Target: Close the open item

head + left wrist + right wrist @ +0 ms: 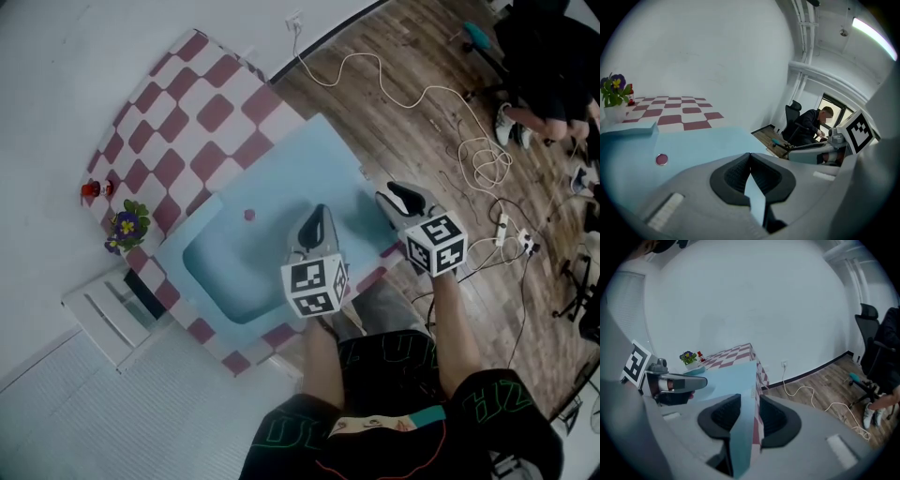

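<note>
The box [281, 178] was coloured pale blue, darker in its hollow, and a small pink-purple knob [248, 215] was seen on it. The tabletop [202, 89] was covered in dark red and white checks. Purple and yellow flowers [128, 225] with green leaves were seen, and a small red figure [91, 189]. The left gripper [317, 214] and right gripper [394, 193] were coloured grey, with black pads [717, 416]; each marker cube [314, 284] was printed with black and white squares. The floor [412, 56] was patterned in brown wood planks, and the cable [375, 80] was coloured white.
</note>
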The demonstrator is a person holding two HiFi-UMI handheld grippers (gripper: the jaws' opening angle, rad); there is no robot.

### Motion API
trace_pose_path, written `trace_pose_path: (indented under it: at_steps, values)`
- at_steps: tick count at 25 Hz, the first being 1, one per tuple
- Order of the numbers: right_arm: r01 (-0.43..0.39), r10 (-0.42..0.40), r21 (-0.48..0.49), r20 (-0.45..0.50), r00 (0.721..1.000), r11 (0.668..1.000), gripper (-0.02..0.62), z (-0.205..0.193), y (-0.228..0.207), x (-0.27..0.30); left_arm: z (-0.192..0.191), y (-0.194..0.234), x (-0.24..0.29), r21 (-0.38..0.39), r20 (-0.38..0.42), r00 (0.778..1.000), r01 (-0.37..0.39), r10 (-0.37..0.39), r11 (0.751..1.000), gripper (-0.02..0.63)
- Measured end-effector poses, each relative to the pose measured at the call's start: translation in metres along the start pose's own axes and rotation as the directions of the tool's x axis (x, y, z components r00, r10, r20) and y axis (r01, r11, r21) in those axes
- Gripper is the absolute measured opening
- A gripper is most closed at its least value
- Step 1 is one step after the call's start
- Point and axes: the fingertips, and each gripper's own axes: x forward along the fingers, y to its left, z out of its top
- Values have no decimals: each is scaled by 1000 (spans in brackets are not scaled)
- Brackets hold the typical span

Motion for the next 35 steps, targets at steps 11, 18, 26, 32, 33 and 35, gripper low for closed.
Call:
trace_pose_path:
  at_steps: [11, 18, 26, 32, 33, 35]
  values:
    - [-133, 128, -37, -106, 986, 990, 158, -19, 2, 26, -6, 2, 6, -11, -3, 998, -62, 62, 998, 9]
    - [-198, 195, -12, -109, 975, 980, 156, -22, 5, 29, -10, 3, 2, -7, -13, 996, -89, 89, 996, 9]
    - [-206, 200, -57, -94, 975, 977, 101, -18, 9, 24, -17, 7, -8, -7, -14, 994, -109, 108, 994, 9]
    - [-205, 201, -94, -51, 978, 974, 97, -1, 16, 9, -10, 14, -27, -14, 23, 993, -119, 119, 993, 9]
    - [-206, 203, -104, -43, 978, 973, 97, 3, 18, 5, -8, 15, -30, -13, 30, 992, -122, 122, 992, 9]
    - [-208, 207, -118, -24, 978, 971, 96, 10, 22, -1, -5, 18, -37, -10, 43, 991, -126, 126, 992, 9]
